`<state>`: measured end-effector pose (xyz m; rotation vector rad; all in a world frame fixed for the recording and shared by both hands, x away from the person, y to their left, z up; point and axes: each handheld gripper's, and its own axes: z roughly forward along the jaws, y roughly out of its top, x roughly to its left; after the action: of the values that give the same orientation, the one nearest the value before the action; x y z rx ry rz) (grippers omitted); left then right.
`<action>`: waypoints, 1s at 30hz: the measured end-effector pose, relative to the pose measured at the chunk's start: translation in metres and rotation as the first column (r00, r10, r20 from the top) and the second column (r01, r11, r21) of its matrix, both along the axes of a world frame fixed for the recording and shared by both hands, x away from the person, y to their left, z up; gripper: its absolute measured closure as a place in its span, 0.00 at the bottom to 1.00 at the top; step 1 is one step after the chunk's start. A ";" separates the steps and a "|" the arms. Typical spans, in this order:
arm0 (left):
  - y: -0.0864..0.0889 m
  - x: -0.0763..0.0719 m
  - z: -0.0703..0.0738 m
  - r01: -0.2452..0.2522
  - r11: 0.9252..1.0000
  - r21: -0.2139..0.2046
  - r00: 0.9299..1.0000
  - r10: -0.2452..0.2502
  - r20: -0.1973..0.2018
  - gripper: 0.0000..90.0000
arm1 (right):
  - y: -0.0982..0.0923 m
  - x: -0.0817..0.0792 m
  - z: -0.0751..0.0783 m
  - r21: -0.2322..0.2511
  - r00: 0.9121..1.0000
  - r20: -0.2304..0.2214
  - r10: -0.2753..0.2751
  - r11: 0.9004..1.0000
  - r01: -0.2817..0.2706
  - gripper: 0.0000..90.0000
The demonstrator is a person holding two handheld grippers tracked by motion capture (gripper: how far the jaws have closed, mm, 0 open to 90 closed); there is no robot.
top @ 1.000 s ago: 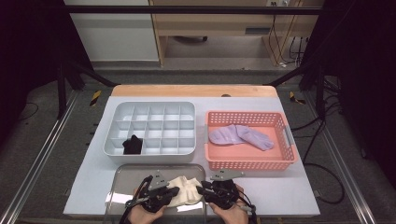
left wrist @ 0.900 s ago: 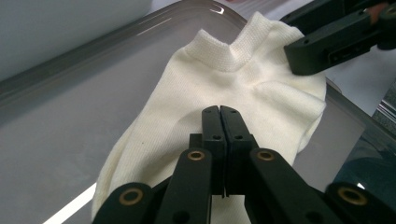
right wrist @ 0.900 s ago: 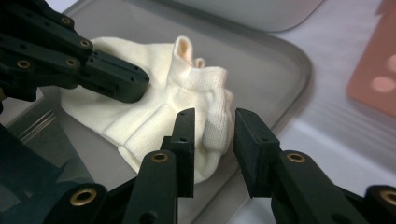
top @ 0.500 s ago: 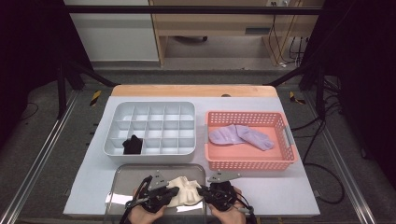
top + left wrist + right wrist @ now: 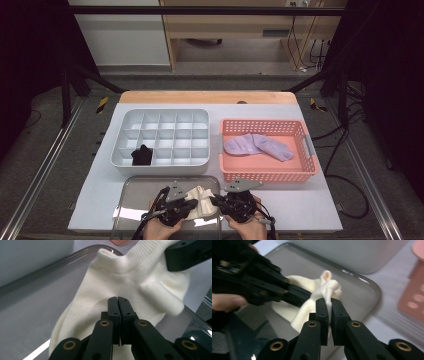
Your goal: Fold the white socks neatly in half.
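A cream sock [image 5: 201, 199] lies bunched on a shiny metal tray [image 5: 134, 196] at the table's near edge. My left gripper [image 5: 192, 205] comes at it from the left and my right gripper [image 5: 216, 201] from the right. In the left gripper view the left gripper [image 5: 117, 300] is shut, pinching the sock [image 5: 130, 272] near its middle. A jaw of the right gripper shows at the top right. In the right gripper view the right gripper [image 5: 327, 302] is shut on a raised fold of the sock [image 5: 325, 287], and the left gripper [image 5: 294, 295] grips it just beyond.
Behind the tray stands a white divided organizer [image 5: 160, 131] with a black sock [image 5: 142, 156] in a front compartment. To its right a pink basket [image 5: 265, 123] holds purple socks [image 5: 257, 146]. The white table top runs to a wooden far edge.
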<state>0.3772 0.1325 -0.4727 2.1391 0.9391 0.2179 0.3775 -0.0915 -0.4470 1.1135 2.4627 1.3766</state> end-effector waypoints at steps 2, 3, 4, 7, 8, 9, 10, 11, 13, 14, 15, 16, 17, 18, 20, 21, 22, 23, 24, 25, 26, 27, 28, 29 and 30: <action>0.000 0.000 0.000 -0.001 1.000 -0.002 1.000 0.001 -0.003 0.98 | 0.005 -0.002 0.003 0.007 0.999 -0.002 0.037 0.999 -0.037 0.96; 0.000 0.001 0.000 -0.003 1.000 -0.005 1.000 0.003 -0.006 0.98 | 0.006 -0.002 0.003 0.006 0.999 -0.002 0.044 0.999 -0.044 0.96; 0.000 0.001 0.000 -0.003 1.000 -0.005 1.000 0.003 -0.006 0.98 | 0.007 -0.002 0.004 0.009 0.999 -0.001 0.048 0.999 -0.048 0.96; 0.002 0.001 0.001 -0.004 1.000 -0.021 1.000 0.004 -0.012 0.97 | 0.009 -0.001 0.004 0.008 0.999 -0.005 0.053 0.999 -0.053 0.96; 0.003 0.001 0.002 -0.004 1.000 -0.030 1.000 0.004 -0.015 0.97 | 0.009 -0.001 0.004 0.008 0.999 -0.005 0.053 0.999 -0.053 0.96; 0.005 0.001 0.004 -0.006 0.999 -0.046 1.000 0.006 -0.017 0.97 | 0.008 -0.001 0.004 0.005 0.999 -0.004 0.050 0.999 -0.050 0.96; 0.008 0.000 0.007 -0.011 0.998 -0.066 1.000 0.010 -0.010 0.97 | 0.008 -0.001 0.004 0.005 0.999 -0.004 0.050 0.999 -0.050 0.96; 0.012 -0.001 0.011 -0.015 0.997 -0.080 1.000 0.016 0.003 0.97 | 0.008 -0.001 0.004 0.000 0.999 -0.008 0.043 0.999 -0.043 0.96; 0.029 -0.004 0.022 -0.054 0.993 -0.101 0.998 0.057 0.028 0.96 | 0.005 0.000 0.004 -0.003 0.999 -0.010 0.034 0.999 -0.034 0.96; 0.029 -0.004 0.022 -0.054 0.993 -0.101 0.998 0.057 0.028 0.95 | 0.005 0.000 0.004 -0.003 0.999 -0.010 0.034 0.999 -0.034 0.96; 0.038 -0.005 0.025 -0.075 0.993 -0.096 0.996 0.080 0.044 0.95 | 0.005 0.000 0.004 -0.005 1.000 -0.014 0.028 1.000 -0.028 0.96; 0.051 -0.006 0.027 -0.116 0.990 -0.082 0.991 0.121 0.053 0.95 | 0.004 0.000 0.003 -0.012 1.000 -0.013 0.024 1.000 -0.024 0.96; 0.058 -0.007 0.026 -0.142 0.987 -0.075 0.988 0.146 0.052 0.94 | 0.003 0.000 0.003 -0.016 1.000 -0.011 0.022 1.000 -0.022 0.96; 0.065 -0.008 0.024 -0.163 0.985 -0.063 0.985 0.166 0.045 0.94 | 0.003 0.000 0.003 -0.017 1.000 -0.010 0.023 1.000 -0.023 0.96; 0.071 -0.008 0.021 -0.179 0.983 -0.048 0.983 0.180 0.030 0.95 | 0.003 0.000 0.003 -0.020 1.000 -0.010 0.022 1.000 -0.022 0.96; 0.075 -0.009 0.016 -0.189 0.981 -0.043 0.982 0.190 0.010 0.95 | 0.003 0.001 0.003 -0.025 1.000 -0.011 0.022 0.999 -0.022 0.96; 0.077 -0.008 0.013 -0.187 0.982 -0.040 0.982 0.187 0.002 0.95 | 0.004 0.001 0.003 -0.028 1.000 -0.014 0.020 0.999 -0.021 0.96; 0.077 -0.008 0.010 -0.177 0.984 -0.037 0.984 0.177 -0.015 0.96 | 0.005 0.001 0.004 -0.032 1.000 -0.014 0.020 0.999 -0.020 0.96; 0.075 -0.008 0.008 -0.170 0.985 -0.038 0.985 0.169 -0.023 0.96 | 0.006 0.001 0.004 -0.038 1.000 -0.008 0.023 0.999 -0.024 0.96; 0.071 -0.008 0.007 -0.157 0.987 -0.034 0.987 0.156 -0.025 0.97 | 0.009 0.001 0.005 -0.044 1.000 -0.006 0.028 0.999 -0.028 0.96; 0.068 -0.008 0.006 -0.144 0.989 -0.031 0.989 0.144 -0.024 0.97 | 0.009 0.001 0.005 -0.044 1.000 -0.006 0.028 0.999 -0.028 0.96; 0.064 -0.009 0.005 -0.134 0.991 -0.026 0.991 0.134 -0.018 0.98 | 0.011 0.000 0.007 -0.047 0.999 -0.001 0.034 0.998 -0.034 0.96; 0.064 -0.009 0.005 -0.134 0.991 -0.026 0.991 0.134 -0.018 0.98 | 0.011 0.000 0.007 -0.047 0.999 -0.001 0.034 0.998 -0.034 0.96; 0.062 -0.009 0.005 -0.129 0.991 -0.022 0.992 0.129 -0.014 0.98 | 0.014 -0.001 0.010 -0.049 0.999 0.005 0.046 0.998 -0.045 0.96; 0.062 -0.009 0.005 -0.129 0.991 -0.022 0.992 0.129 -0.014 0.98 | 0.014 -0.001 0.010 -0.049 0.999 0.005 0.046 0.998 -0.045 0.96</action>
<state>0.3678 0.1947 -0.4677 2.0634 1.0840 0.2569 0.3765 -0.0775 -0.4369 1.0482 2.5184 1.3212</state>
